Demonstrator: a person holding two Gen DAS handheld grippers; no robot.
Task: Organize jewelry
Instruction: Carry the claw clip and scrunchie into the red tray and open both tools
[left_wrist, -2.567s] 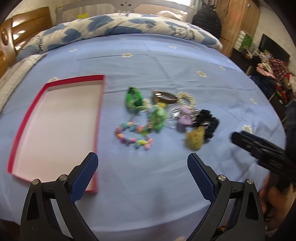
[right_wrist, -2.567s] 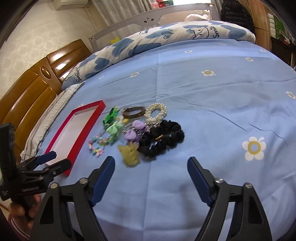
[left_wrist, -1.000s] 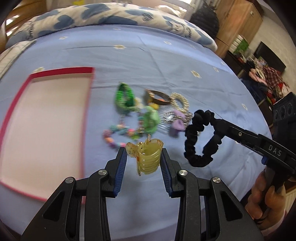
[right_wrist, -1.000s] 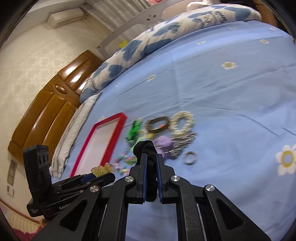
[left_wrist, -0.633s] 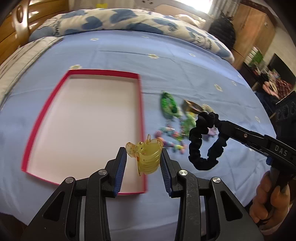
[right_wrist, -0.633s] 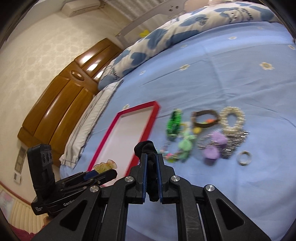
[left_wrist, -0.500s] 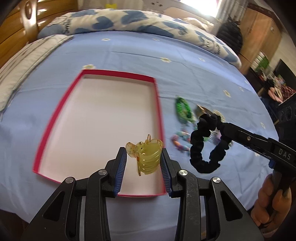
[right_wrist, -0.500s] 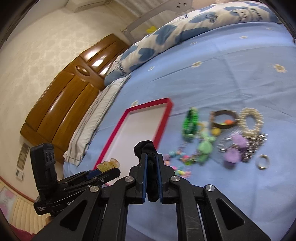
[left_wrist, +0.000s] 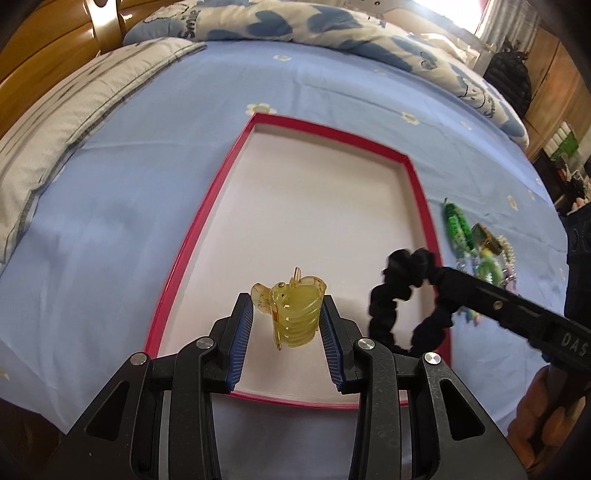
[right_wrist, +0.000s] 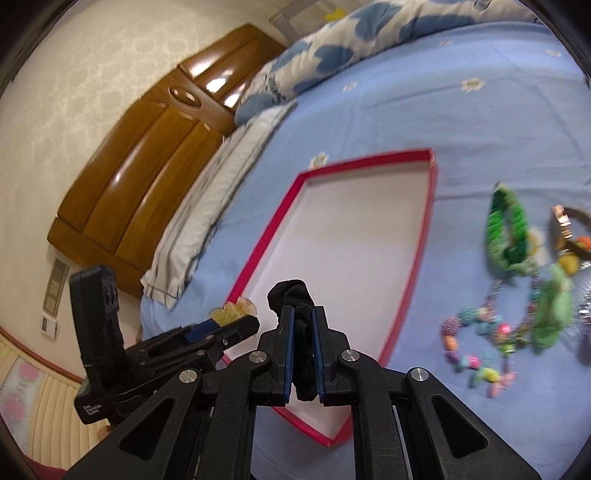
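Note:
My left gripper (left_wrist: 288, 317) is shut on a yellow hair claw clip (left_wrist: 293, 314) and holds it above the near end of the red-rimmed white tray (left_wrist: 207, 210). My right gripper (right_wrist: 303, 321) is shut on a black scrunchie (right_wrist: 295, 295), which hangs over the tray's near right corner in the left wrist view (left_wrist: 399, 295). In the right wrist view the tray (right_wrist: 421, 236) lies ahead and the left gripper (right_wrist: 229, 321) with the clip (right_wrist: 232, 314) is at the left. The remaining jewelry pile (right_wrist: 524, 280) lies on the blue sheet right of the tray.
The bed has a blue flowered sheet (left_wrist: 129, 166), a white pillow (left_wrist: 74, 107) at the left and a heart-patterned duvet (left_wrist: 295, 22) at the back. A wooden headboard (right_wrist: 147, 155) stands beyond the pillow. A green bracelet (left_wrist: 456, 225) lies near the tray's right rim.
Both grippers have moved left with their items, from beside the jewelry pile to over the tray. The tray now fills the middle of both views.

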